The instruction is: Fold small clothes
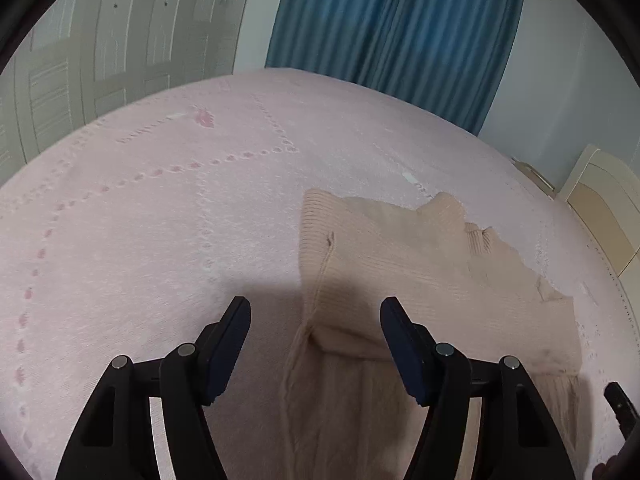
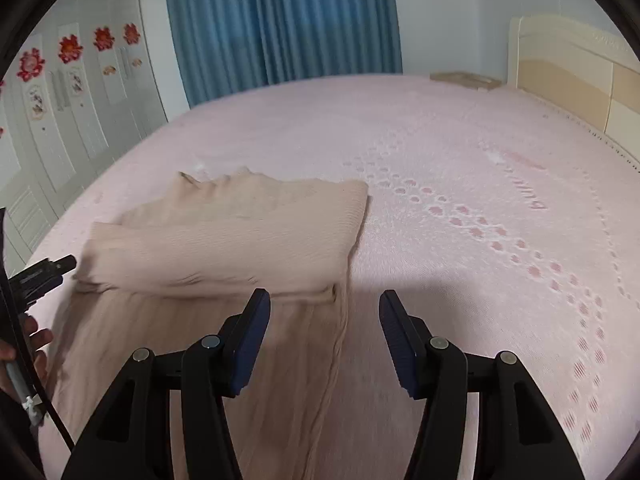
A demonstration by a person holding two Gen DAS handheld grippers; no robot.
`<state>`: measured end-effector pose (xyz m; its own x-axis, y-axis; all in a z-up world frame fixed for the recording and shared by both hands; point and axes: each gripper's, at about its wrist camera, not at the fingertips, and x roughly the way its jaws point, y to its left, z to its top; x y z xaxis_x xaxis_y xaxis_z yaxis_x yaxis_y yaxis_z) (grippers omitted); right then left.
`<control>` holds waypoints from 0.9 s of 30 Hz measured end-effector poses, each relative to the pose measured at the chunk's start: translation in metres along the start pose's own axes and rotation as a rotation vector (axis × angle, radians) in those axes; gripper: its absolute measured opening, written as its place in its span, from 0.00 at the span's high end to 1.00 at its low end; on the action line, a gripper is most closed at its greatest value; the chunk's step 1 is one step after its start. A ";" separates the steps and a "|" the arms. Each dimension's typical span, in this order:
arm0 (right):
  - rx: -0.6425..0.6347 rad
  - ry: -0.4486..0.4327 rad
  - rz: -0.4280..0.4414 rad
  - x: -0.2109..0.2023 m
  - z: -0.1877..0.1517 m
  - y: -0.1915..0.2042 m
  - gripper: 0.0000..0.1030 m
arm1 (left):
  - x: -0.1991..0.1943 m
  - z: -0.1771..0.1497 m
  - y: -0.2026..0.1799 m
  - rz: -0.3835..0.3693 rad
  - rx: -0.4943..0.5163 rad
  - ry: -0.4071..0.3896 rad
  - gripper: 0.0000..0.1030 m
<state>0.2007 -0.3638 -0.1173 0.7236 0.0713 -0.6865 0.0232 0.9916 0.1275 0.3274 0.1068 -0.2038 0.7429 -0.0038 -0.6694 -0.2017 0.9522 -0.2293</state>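
Note:
A beige knitted garment (image 1: 400,264) lies on the pink bedspread (image 1: 160,200), its far part folded back over the near part. My left gripper (image 1: 315,312) hovers open over the garment's left edge and the fold line, nothing between its fingers. In the right wrist view the same garment (image 2: 224,232) lies left of centre. My right gripper (image 2: 325,304) stands open above the garment's right edge, holding nothing. The left gripper's fingertip (image 2: 60,264) shows at the far left there, and the right gripper's tip (image 1: 620,404) shows at the left wrist view's right edge.
The pink bedspread (image 2: 480,200) stretches wide on all sides. A cream headboard (image 2: 572,80) stands at the right, blue curtains (image 2: 280,20) hang behind the bed, and white wardrobe doors (image 2: 60,120) with flower stickers line the left. A person's hand (image 2: 32,344) is at the left edge.

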 end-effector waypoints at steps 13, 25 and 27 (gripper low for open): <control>0.013 0.118 0.114 -0.091 -0.081 0.014 0.48 | -0.102 -0.090 0.031 -0.143 0.076 0.115 0.38; -0.049 0.171 0.061 -0.113 -0.128 0.029 0.53 | -0.142 -0.149 0.038 -0.214 0.113 0.225 0.38; -0.026 0.193 0.044 -0.109 -0.130 0.024 0.58 | -0.138 -0.150 0.035 -0.216 0.118 0.235 0.41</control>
<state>0.0327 -0.3341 -0.1326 0.5774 0.1314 -0.8058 -0.0253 0.9894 0.1432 0.1215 0.0945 -0.2254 0.5898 -0.2670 -0.7621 0.0303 0.9504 -0.3095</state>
